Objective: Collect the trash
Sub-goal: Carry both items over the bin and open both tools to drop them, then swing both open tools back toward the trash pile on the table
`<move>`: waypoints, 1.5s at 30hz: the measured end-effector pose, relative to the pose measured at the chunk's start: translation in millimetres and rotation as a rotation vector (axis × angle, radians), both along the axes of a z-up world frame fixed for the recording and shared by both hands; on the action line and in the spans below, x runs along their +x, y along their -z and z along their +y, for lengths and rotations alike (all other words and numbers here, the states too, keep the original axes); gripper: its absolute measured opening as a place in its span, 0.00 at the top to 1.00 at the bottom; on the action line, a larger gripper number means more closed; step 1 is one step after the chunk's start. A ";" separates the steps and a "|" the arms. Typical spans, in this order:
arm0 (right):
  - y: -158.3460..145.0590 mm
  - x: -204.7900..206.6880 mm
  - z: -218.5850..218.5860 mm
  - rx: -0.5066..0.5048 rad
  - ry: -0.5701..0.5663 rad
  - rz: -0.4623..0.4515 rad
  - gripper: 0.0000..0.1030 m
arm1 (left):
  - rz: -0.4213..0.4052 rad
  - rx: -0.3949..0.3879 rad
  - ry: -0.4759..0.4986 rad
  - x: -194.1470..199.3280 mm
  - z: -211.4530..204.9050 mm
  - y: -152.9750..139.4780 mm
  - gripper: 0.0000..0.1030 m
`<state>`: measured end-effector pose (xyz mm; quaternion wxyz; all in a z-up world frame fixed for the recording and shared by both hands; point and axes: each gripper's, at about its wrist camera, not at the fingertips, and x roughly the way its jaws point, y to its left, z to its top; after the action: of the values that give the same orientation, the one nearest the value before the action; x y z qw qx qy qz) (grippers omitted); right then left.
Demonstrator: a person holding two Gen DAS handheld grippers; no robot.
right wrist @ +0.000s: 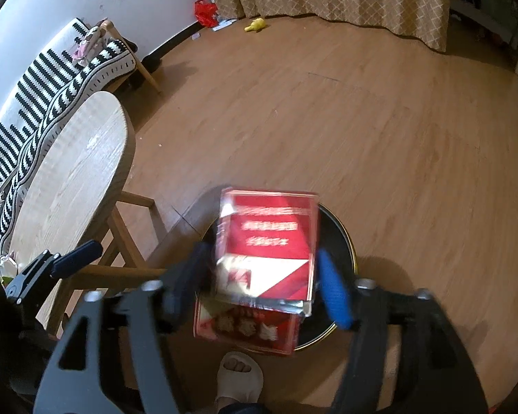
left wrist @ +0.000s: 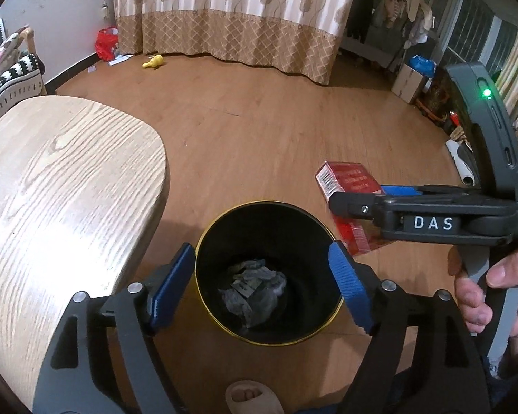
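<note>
While blurred, red carton (right wrist: 266, 241) sits between right tool (right wrist: 264, 286) fingers

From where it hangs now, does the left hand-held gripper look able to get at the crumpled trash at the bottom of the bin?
Probably yes. The left hand-held gripper hangs open right over the bin, whose mouth is uncovered above the crumpled trash. The red box sits off to the side by the rim, though it may drop in.

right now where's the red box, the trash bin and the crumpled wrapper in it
red box (right wrist: 269, 241), right wrist view, on its red front face
trash bin (left wrist: 203, 241), left wrist view, on its gold rim
crumpled wrapper (left wrist: 252, 286), left wrist view, on its middle
</note>
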<state>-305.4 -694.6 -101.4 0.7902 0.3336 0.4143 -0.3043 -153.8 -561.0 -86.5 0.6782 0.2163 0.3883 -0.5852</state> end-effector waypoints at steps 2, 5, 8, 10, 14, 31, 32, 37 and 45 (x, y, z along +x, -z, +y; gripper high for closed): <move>-1.3 0.2 0.7 -0.009 0.001 -0.007 0.29 | -0.002 0.000 -0.002 -1.6 1.4 -0.8 0.23; -1.8 2.0 1.2 -0.009 0.001 -0.011 0.29 | -0.009 -0.003 -0.005 -0.9 5.4 -4.8 0.22; -1.7 5.1 3.4 -0.010 0.002 -0.012 0.29 | -0.013 -0.013 -0.017 2.4 11.7 -11.6 0.21; -4.6 9.1 6.7 -0.017 -0.004 -0.019 0.28 | -0.018 -0.021 -0.035 7.2 20.3 -17.7 0.21; -13.8 25.4 19.7 -0.040 -0.030 -0.045 0.24 | -0.042 -0.043 -0.085 20.5 46.7 -33.9 0.18; -70.9 222.6 224.5 -0.119 -0.577 -0.141 0.23 | -0.136 -0.097 -0.726 171.8 323.4 -83.6 0.13; -73.2 233.8 243.6 -0.125 -0.620 -0.143 0.23 | -0.149 -0.097 -0.760 177.3 341.3 -85.5 0.13; -76.3 278.2 318.7 -0.127 -0.784 -0.152 0.23 | -0.202 -0.081 -0.931 206.0 443.4 -87.0 0.13; -47.8 334.8 403.8 -0.085 -0.906 -0.093 0.29 | -0.179 0.002 -1.043 248.1 530.0 -56.7 0.13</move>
<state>29.5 -290.8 -53.6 0.8743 0.0994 0.4698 0.0708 94.3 -31.0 -29.8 0.9095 0.0442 0.3854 -0.1491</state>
